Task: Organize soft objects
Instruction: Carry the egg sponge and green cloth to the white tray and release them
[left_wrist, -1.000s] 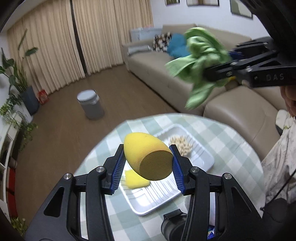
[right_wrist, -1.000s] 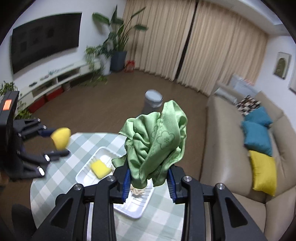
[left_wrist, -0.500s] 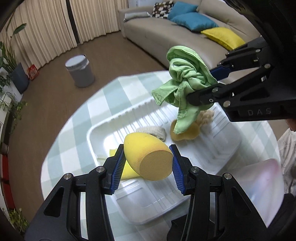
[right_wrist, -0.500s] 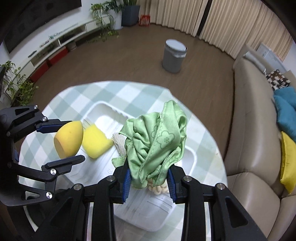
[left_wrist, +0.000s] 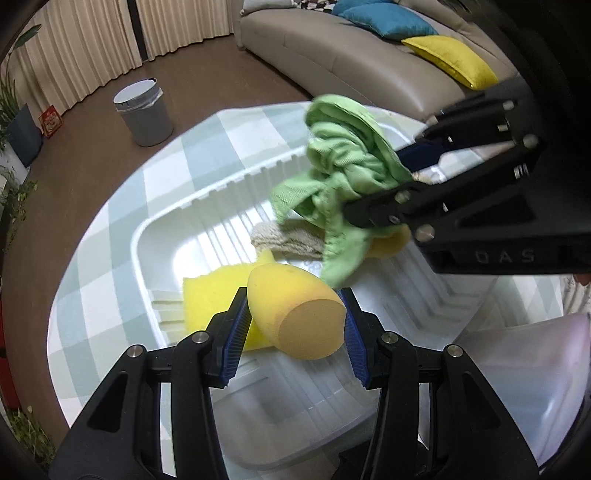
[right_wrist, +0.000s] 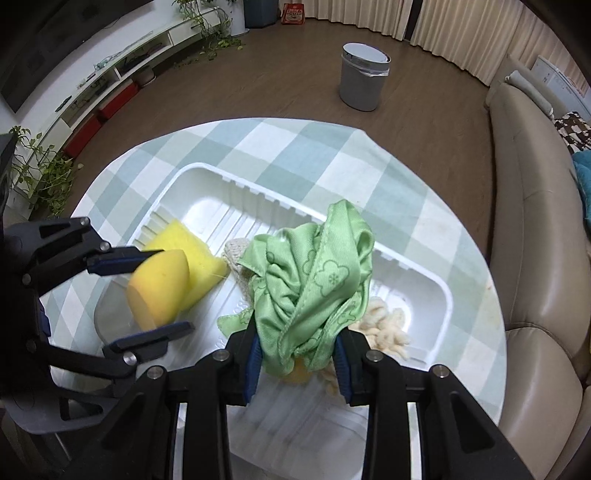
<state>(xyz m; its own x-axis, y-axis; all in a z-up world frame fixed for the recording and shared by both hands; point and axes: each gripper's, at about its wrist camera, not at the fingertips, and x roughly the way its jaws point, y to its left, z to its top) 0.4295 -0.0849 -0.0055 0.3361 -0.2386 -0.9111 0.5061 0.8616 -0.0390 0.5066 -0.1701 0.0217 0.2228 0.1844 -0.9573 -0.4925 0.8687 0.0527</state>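
Note:
My left gripper (left_wrist: 293, 325) is shut on a yellow egg-shaped sponge (left_wrist: 295, 314), held just above the near left part of the white ribbed tray (left_wrist: 221, 192). From the right wrist view the same sponge (right_wrist: 159, 288) shows at the left in that gripper (right_wrist: 155, 291). A crumpled green cloth (right_wrist: 314, 288) is pinched in my right gripper (right_wrist: 297, 354), low over the tray's (right_wrist: 413, 258) right half; in the left wrist view the cloth (left_wrist: 343, 184) hangs from that gripper (left_wrist: 391, 177). In the tray lie a flat yellow sponge (right_wrist: 188, 254), a beige knitted pad (left_wrist: 284, 240) and a cream fluffy piece (right_wrist: 384, 325).
The tray sits on a round table with a green-checked cloth (right_wrist: 280, 147). A translucent lid or container (left_wrist: 517, 376) lies at the near right. Beyond the table are a grey bin (right_wrist: 364, 81), a beige sofa (right_wrist: 535, 221) with cushions, and a low TV unit (right_wrist: 110, 88).
Both grippers have come down toward the tray and tilted more steeply downward, each still holding its object. The tray now fills much more of both views.

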